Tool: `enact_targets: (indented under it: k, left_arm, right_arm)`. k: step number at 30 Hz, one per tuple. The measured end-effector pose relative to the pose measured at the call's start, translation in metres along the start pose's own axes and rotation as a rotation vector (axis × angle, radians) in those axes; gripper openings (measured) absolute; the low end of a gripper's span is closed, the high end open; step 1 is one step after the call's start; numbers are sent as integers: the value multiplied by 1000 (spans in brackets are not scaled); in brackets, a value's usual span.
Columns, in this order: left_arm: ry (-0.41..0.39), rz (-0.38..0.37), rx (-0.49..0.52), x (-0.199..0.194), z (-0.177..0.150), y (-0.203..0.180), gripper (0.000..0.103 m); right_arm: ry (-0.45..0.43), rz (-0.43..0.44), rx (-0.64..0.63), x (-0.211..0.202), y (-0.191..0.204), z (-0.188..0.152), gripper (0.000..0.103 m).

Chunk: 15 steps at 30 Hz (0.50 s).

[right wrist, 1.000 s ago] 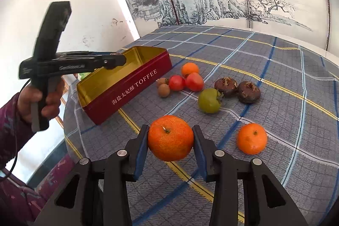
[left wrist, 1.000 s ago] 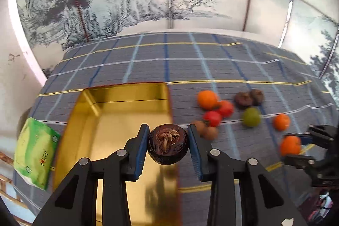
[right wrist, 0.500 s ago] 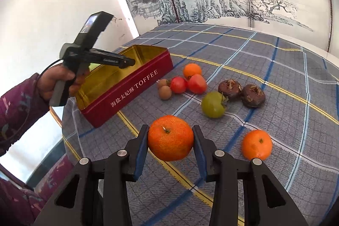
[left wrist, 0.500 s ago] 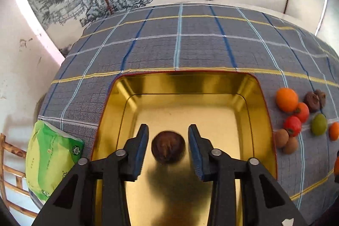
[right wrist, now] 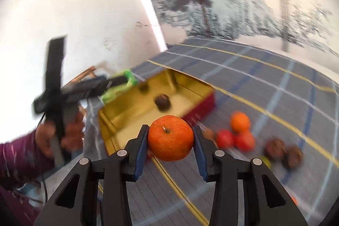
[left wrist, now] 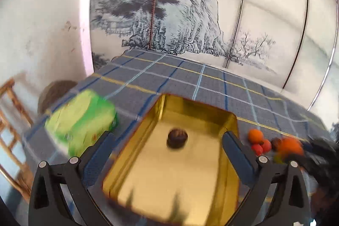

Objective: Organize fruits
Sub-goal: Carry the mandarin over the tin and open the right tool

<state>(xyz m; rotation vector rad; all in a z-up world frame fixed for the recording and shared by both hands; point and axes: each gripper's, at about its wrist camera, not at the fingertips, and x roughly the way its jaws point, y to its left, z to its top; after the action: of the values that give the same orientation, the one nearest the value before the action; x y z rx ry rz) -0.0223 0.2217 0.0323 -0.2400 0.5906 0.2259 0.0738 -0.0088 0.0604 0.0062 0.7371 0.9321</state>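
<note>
In the left wrist view the left tongs (left wrist: pixel 167 141) stood wide and were opening further, their blue pads at the lower left and lower right of the frame with nothing pressed between them. A dark round fruit (left wrist: pixel 177 138) lay alone on the floor of the gold tin (left wrist: pixel 197 113), at the frame's centre. A green packet (left wrist: pixel 78 120) sat blurred at the left, just beside the tin on the checked worktop (left wrist: pixel 211 82). In the right wrist view the right tongs (right wrist: pixel 170 139) were clamped narrow on an orange mandarin (right wrist: pixel 170 138), low in the middle of the frame, in front of the tin's near corner. Loose fruits lay at the right: another orange (right wrist: pixel 240 121), two red fruits (right wrist: pixel 235 139) touching it, two brown fruits (right wrist: pixel 284 150) further right. A hand (right wrist: pixel 59 137) at the left edge held the other tool.
</note>
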Motion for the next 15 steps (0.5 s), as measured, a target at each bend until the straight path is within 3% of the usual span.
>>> enact_targets:
  k: [3, 7, 15]
  left_arm:
    - [49, -41, -51, -16, -25, 10, 100]
    - [52, -43, -86, -41, -61, 16, 100]
    - [142, -66, 24, -57, -106, -4, 99]
  right_arm:
    - [31, 18, -43, 31, 10, 22, 42]
    - [91, 30, -60, 75, 11, 42, 42]
    - [166, -20, -34, 139, 5, 56, 42]
